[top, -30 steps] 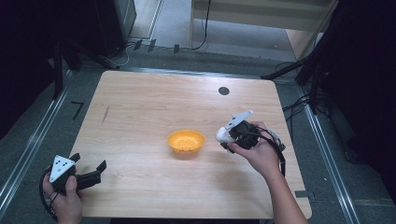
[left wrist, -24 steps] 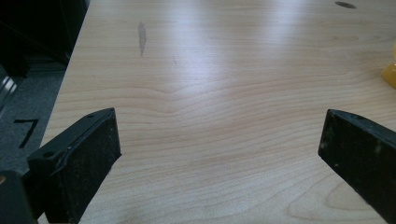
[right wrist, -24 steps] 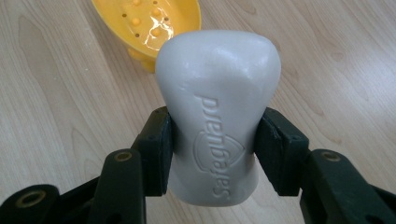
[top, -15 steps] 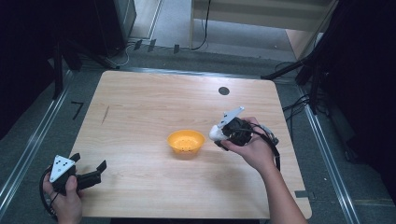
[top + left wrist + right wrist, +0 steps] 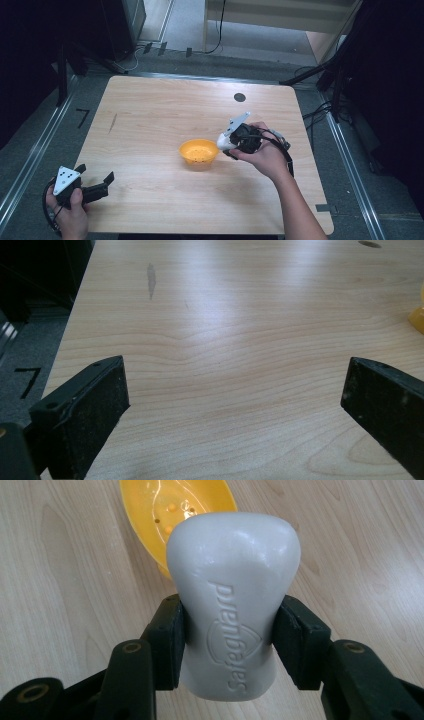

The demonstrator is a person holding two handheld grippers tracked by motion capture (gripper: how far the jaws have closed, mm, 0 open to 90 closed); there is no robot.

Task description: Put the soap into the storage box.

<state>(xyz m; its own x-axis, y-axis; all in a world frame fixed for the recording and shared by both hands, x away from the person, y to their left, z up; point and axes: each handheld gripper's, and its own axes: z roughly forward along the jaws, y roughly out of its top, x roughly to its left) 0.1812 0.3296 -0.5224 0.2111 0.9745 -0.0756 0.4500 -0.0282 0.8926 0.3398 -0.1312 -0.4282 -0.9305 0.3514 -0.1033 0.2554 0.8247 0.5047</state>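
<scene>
A white bar of soap [image 5: 234, 600] with raised lettering is held by my right gripper [image 5: 229, 630], whose jaws are shut on its sides. In the high view the soap [image 5: 223, 142] hangs just right of a yellow perforated dish [image 5: 199, 152] at the table's middle, with the right gripper [image 5: 229, 145] close to the dish rim. That dish [image 5: 165, 510] lies just beyond the soap in the right gripper view. My left gripper [image 5: 95, 179] is at the table's front left corner, open, with nothing between its jaws. In its own view the left gripper [image 5: 235, 405] faces bare wood.
The wooden table [image 5: 150, 115] has a small dark round hole [image 5: 240, 97] near its far right edge and a thin dark mark [image 5: 113, 122] at the left. A sliver of the yellow dish [image 5: 417, 315] shows at the right edge of the left gripper view. Cables lie on the floor beyond the table.
My right gripper has carried the soap leftward, closer to the yellow dish. The left gripper has stayed in place.
</scene>
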